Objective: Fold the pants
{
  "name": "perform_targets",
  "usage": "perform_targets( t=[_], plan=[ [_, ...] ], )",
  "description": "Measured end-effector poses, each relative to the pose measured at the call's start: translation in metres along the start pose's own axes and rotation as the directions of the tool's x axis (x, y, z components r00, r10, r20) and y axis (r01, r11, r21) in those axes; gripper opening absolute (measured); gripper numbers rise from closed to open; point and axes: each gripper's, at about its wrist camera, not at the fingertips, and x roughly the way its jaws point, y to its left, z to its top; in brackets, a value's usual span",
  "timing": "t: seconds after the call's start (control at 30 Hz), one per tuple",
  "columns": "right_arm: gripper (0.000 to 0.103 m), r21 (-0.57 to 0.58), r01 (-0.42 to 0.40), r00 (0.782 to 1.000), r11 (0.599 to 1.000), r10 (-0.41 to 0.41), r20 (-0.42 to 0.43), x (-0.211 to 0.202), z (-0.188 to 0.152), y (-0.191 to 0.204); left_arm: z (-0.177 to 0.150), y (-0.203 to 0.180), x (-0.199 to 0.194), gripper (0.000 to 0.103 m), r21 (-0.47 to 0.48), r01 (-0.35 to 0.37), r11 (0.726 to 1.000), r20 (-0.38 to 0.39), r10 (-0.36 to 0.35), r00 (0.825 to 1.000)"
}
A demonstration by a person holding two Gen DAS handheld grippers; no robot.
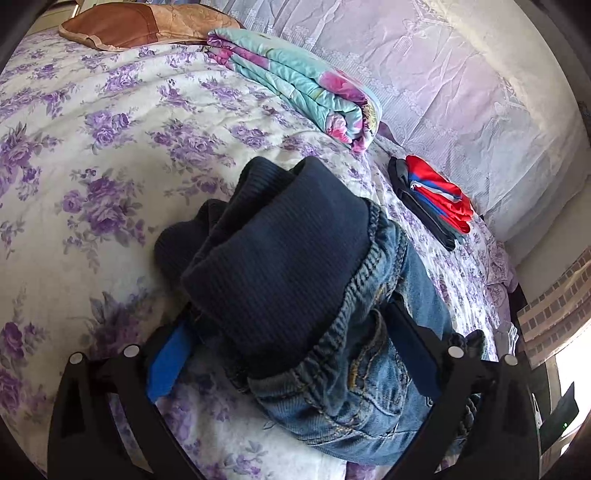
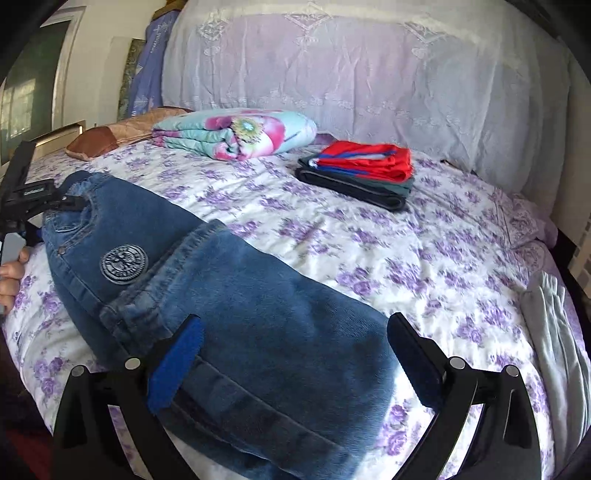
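Blue denim pants (image 2: 258,314) lie folded lengthwise on the floral bedspread (image 2: 406,258), with a round patch (image 2: 123,264) near the waist. Their dark navy ribbed waistband (image 1: 280,258) fills the middle of the left wrist view. My left gripper (image 1: 290,314) is open, one finger on each side of the waist end, and the denim (image 1: 354,387) bunches between them. The right gripper (image 2: 295,319) is also open, straddling the leg part of the pants. In the right wrist view the left gripper (image 2: 40,199) and a hand (image 2: 11,273) show at the far left, by the waistband.
A folded floral quilt (image 2: 236,134) and a brown pillow (image 1: 122,24) lie at the back of the bed. A stack of folded clothes, red on top (image 2: 362,166), sits near the lace-covered headboard (image 2: 369,74). A pale cloth (image 2: 554,332) lies along the right bed edge.
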Motion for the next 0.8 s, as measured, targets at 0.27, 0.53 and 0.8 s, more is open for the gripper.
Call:
perform_targets(
  t=[0.27,0.53,0.8],
  plan=[
    [0.1,0.006,0.027,0.997,1.0,-0.027,-0.074,0.024,-0.012,-0.004,-0.001,0.0,0.0,0.097,0.002,0.002,1.0,0.002,-0.002,1.0],
    [0.1,0.095,-0.019,1.0,0.995,0.017,0.012,0.001,-0.006,-0.025,-0.001,-0.001,0.0,0.098,0.009,0.006,1.0,0.007,-0.006,1.0],
    [0.1,-0.038,-0.133,0.991,0.99,0.133,0.005,0.003,0.014,0.038,-0.003,-0.001,-0.001,0.098,0.012,0.013,1.0,0.014,-0.013,1.0]
  ],
)
